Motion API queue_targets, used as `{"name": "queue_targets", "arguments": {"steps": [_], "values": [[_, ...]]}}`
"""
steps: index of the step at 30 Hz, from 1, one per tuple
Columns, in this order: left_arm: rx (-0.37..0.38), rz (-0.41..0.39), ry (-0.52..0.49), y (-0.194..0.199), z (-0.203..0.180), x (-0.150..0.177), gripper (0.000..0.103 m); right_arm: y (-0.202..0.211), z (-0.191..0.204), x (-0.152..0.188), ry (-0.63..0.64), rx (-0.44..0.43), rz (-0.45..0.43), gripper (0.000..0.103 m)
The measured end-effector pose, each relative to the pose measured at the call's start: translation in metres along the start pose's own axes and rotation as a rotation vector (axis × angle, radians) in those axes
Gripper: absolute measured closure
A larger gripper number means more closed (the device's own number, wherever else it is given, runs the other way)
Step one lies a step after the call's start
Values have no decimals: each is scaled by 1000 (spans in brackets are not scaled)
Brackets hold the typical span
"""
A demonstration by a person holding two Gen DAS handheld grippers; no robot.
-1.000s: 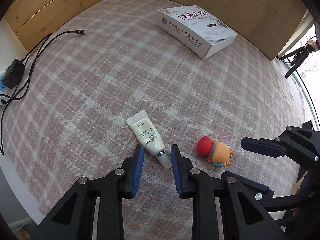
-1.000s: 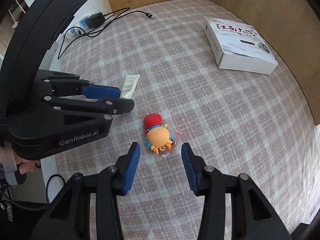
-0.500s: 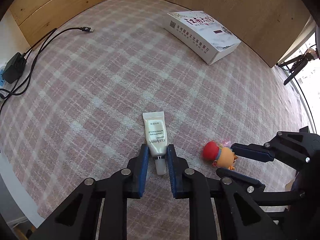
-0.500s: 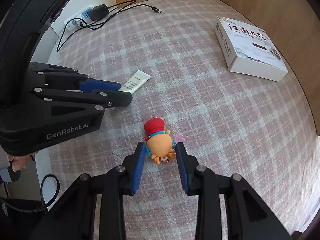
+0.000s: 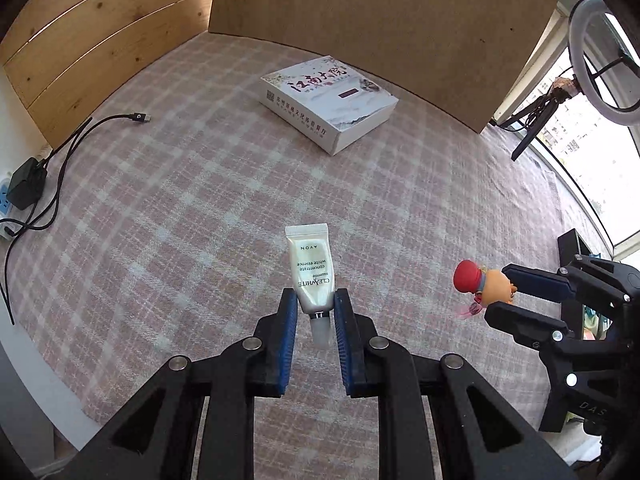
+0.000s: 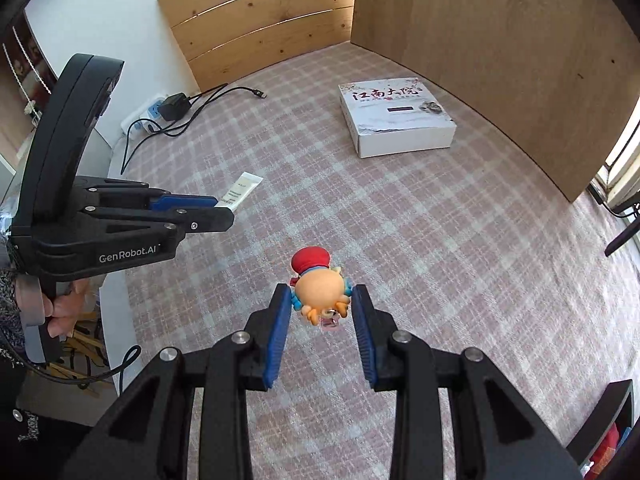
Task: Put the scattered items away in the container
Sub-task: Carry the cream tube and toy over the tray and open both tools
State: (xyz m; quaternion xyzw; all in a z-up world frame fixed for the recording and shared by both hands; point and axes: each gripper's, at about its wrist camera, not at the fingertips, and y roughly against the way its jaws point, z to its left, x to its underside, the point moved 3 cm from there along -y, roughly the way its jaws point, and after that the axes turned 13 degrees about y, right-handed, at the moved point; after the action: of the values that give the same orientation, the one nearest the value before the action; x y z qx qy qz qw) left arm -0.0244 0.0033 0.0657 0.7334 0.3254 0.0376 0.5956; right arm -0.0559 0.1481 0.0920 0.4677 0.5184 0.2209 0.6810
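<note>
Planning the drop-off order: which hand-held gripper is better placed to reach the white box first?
Right, marginally. The right hand-held gripper holding the toy figure faces the white box more squarely; the left hand-held gripper holds the tube.

Pink and white checked cloth [image 5: 200, 208] spread out under the left jaws and far ahead of them. Wooden boards [image 5: 360, 20] standing up well ahead of the jaws. Black cable [image 5: 138, 117] lying on the cloth far off to the left of the jaws, running to a black plug [image 5: 26, 184] on a white power strip [image 6: 134, 122]. White ring light [image 5: 574, 52] high up to the right of the jaws.
</note>
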Motion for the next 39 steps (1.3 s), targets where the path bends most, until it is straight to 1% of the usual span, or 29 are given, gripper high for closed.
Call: {"name": "queue_targets", "arguments": {"steps": [3, 5, 6, 9, 11, 13, 16, 18, 20, 24, 27, 30, 33, 34, 35, 36, 37, 39], "values": [[65, -8, -80, 14, -43, -1, 86, 34, -16, 27, -99, 42, -43, 73], [103, 0, -142, 18, -73, 4, 86, 57, -29, 51, -179, 84, -71, 73], [128, 9, -174, 15, -94, 6, 86, 70, -36, 65, -221, 104, -83, 73], [204, 42, -275, 22, -146, 28, 86, 110, -57, 119, -343, 194, -97, 73], [255, 63, -353, 26, -183, 49, 86, 140, -69, 160, -428, 247, -100, 73], [307, 88, -428, 28, -218, 72, 86, 174, -79, 205, -512, 321, -98, 73], [379, 124, -544, 34, -275, 111, 86, 219, -87, 270, -634, 415, -99, 73], [426, 152, -619, 42, -309, 142, 86, 244, -87, 310, -701, 475, -88, 73], [462, 177, -691, 46, -340, 170, 86, 262, -87, 345, -760, 527, -70, 73], [514, 229, -807, 53, -385, 221, 86, 289, -87, 402, -858, 585, -51, 73], [528, 254, -875, 56, -411, 252, 86, 298, -86, 429, -900, 605, -43, 73], [532, 269, -922, 58, -429, 273, 86, 302, -85, 447, -924, 612, -38, 73], [552, 281, -971, 61, -441, 287, 85, 302, -87, 455, -940, 609, -43, 72], [548, 285, -992, 59, -445, 292, 84, 302, -88, 456, -937, 601, -47, 71], [529, 271, -1003, 57, -448, 294, 81, 301, -89, 455, -934, 597, -50, 68], [497, 247, -1004, 54, -449, 294, 76, 302, -91, 454, -938, 610, -52, 61], [484, 229, -992, 53, -449, 291, 72, 307, -89, 453, -940, 634, -75, 60], [496, 233, -958, 53, -444, 281, 72, 315, -88, 448, -939, 657, -122, 59]]}}
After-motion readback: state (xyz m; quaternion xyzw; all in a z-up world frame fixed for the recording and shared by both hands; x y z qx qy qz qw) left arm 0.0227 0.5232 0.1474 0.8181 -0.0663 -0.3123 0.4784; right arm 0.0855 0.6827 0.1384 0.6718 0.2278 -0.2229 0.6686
